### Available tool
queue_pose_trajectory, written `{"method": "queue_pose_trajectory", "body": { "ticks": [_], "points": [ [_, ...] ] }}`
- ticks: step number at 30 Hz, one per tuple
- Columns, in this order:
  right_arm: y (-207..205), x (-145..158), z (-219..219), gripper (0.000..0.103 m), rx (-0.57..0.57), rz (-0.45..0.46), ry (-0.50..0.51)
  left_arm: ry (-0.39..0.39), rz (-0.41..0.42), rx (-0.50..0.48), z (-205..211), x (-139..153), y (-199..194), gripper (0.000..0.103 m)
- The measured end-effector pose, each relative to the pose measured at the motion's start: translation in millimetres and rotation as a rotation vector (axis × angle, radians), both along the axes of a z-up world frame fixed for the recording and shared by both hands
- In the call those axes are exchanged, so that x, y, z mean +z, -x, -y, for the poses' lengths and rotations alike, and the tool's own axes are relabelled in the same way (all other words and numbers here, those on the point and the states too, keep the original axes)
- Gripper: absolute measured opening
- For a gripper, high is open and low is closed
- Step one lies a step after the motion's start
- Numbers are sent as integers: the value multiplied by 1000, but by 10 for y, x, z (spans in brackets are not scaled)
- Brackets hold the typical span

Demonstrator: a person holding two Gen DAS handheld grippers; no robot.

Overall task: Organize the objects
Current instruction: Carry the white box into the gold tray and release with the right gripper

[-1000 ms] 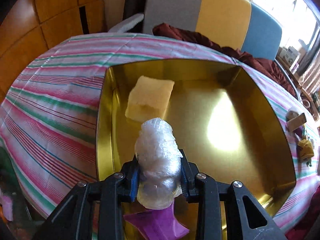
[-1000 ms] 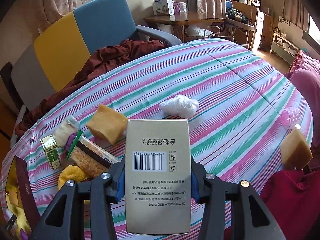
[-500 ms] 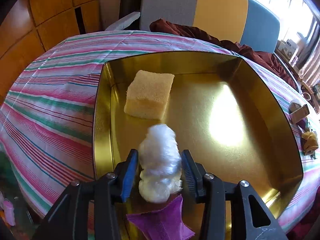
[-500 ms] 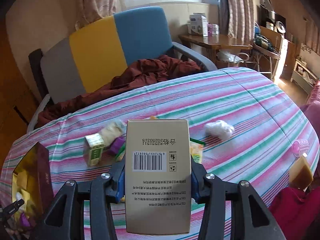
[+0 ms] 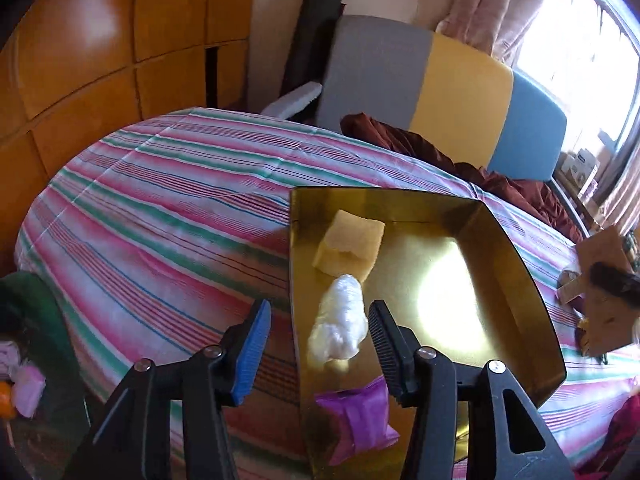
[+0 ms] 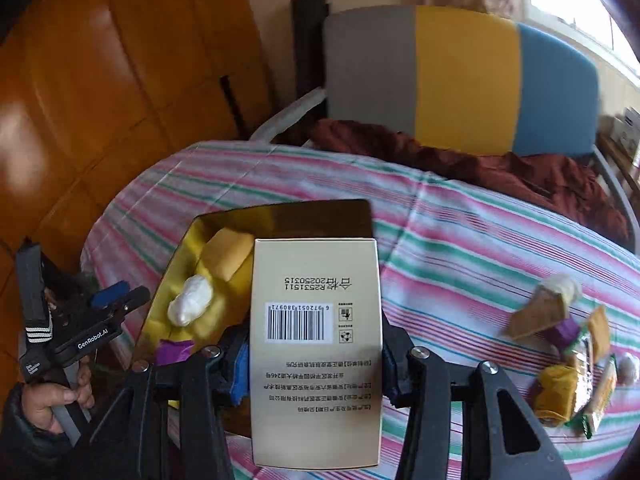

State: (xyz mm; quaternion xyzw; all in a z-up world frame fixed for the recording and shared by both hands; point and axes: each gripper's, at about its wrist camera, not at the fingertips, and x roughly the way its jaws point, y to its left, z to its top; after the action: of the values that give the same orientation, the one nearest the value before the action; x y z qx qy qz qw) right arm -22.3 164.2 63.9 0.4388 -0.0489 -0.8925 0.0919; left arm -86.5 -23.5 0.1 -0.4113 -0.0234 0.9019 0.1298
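Note:
A gold tray (image 5: 516,264) lies on the striped table and holds a yellow sponge (image 5: 350,246), a white plastic wad (image 5: 340,324) and a purple packet (image 5: 356,414). My left gripper (image 5: 318,346) is open above the tray's near left corner, with the wad lying free below it. My right gripper (image 6: 314,354) is shut on a beige barcode box (image 6: 316,344) and holds it above the tray's right side (image 6: 320,216). The left gripper (image 6: 108,304) also shows in the right wrist view.
A pile of small items (image 6: 568,344) lies on the striped cloth right of the tray: a brown block, purple piece, snack packets. A grey, yellow and blue chair (image 5: 440,92) with a maroon cloth stands behind the table. Wooden panels (image 5: 100,60) are at left.
My left gripper opened, dropped the plastic wad into the tray and drew back to the left. My right gripper carried the box left, from over the table to above the tray.

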Motion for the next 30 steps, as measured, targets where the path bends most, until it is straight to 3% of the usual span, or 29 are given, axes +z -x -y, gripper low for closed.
{"method": "queue_pose_trajectory", "body": {
  "ticks": [5,10,15,22,30],
  "points": [
    [318,-561,654,49,102,186,-17,-44,3,53,275,-16,-128,52],
    [436,-971,1079,50,132,286,-58,-71,26,95,438,-97,-180,52],
    [434,-1108,1229,53,176,352,64,-81,25,107,472,-114,-185,52],
    [332,-1025,1118,74,174,299,151,-57,3,112,436,-110,-209,53],
    [124,-632,781,75,120,138,112,-42,-27,90,322,3,-308,57]
  ]
}}
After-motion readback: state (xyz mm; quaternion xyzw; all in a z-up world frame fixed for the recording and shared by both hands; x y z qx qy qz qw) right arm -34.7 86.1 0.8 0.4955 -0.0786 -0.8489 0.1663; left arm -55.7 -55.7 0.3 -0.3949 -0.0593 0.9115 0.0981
